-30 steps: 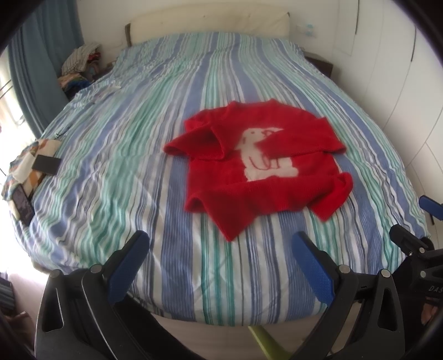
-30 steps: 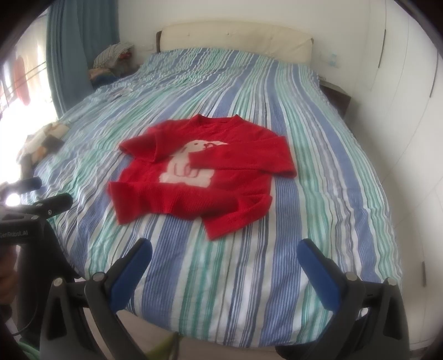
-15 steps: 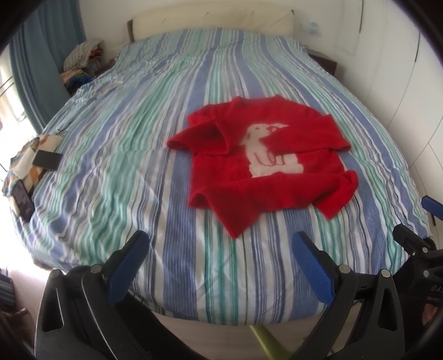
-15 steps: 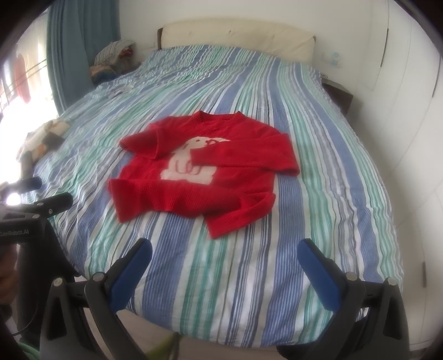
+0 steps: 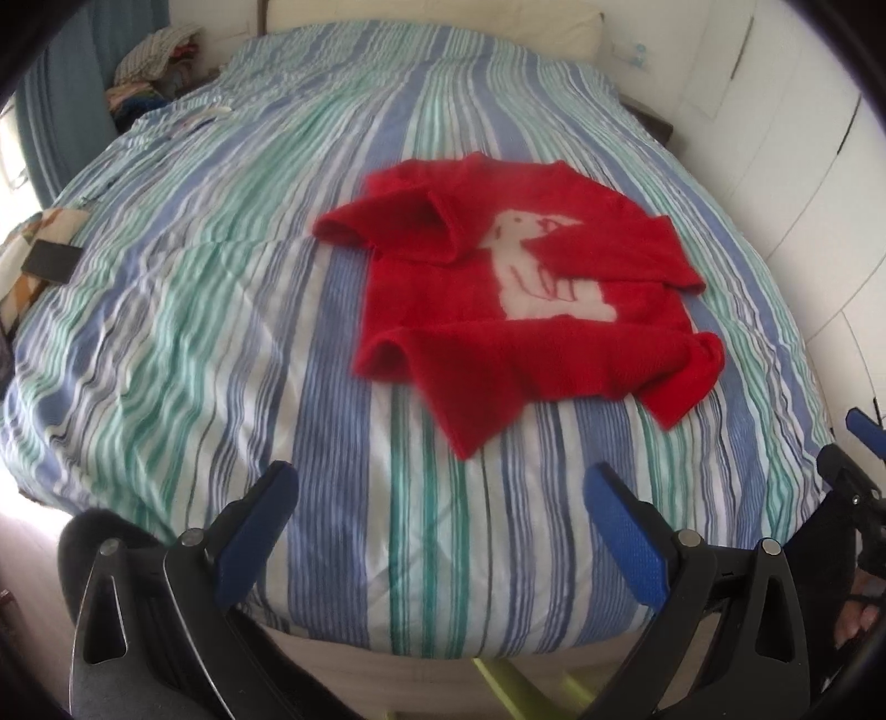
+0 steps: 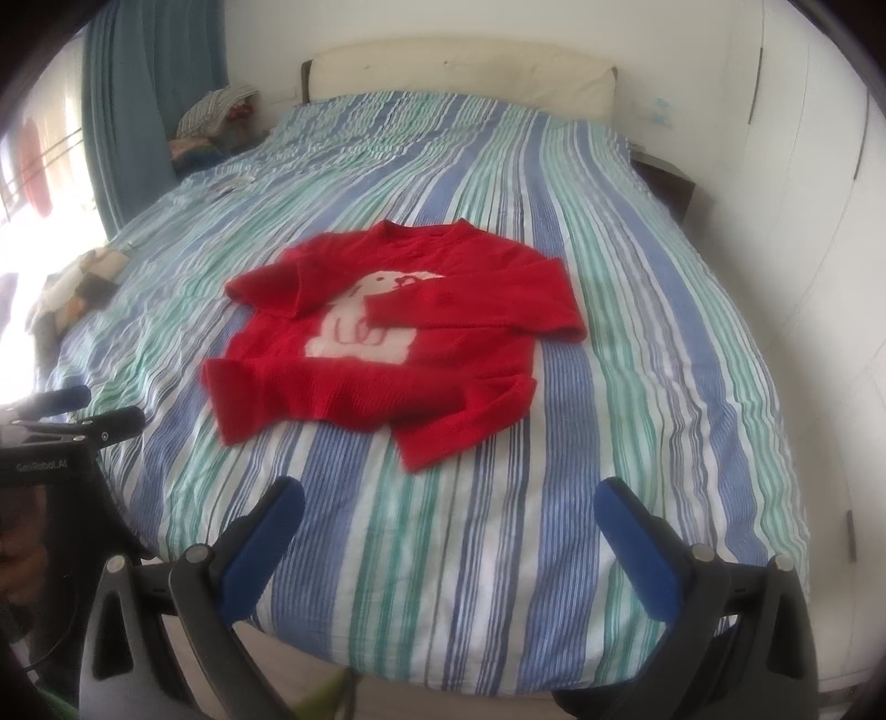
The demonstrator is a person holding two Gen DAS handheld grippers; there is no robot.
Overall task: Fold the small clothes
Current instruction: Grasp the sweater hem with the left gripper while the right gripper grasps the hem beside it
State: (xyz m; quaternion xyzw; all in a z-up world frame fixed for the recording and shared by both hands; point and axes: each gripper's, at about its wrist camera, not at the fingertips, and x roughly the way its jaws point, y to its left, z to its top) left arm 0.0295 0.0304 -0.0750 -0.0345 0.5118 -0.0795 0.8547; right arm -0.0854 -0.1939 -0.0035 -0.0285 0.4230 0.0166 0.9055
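Sweater (image 5: 531, 310) flat on bed (image 5: 221, 288); left tool (image 5: 437, 531), right tool (image 6: 448, 531) spread wide, empty, touching nothing.

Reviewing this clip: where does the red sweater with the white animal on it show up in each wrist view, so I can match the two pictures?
Left wrist: the red sweater lies right of centre on the striped bedspread, beyond the open left gripper.
Right wrist: the sweater lies left of centre, beyond the open right gripper.
Shared landmark: the cream headboard at the far end of the bed.
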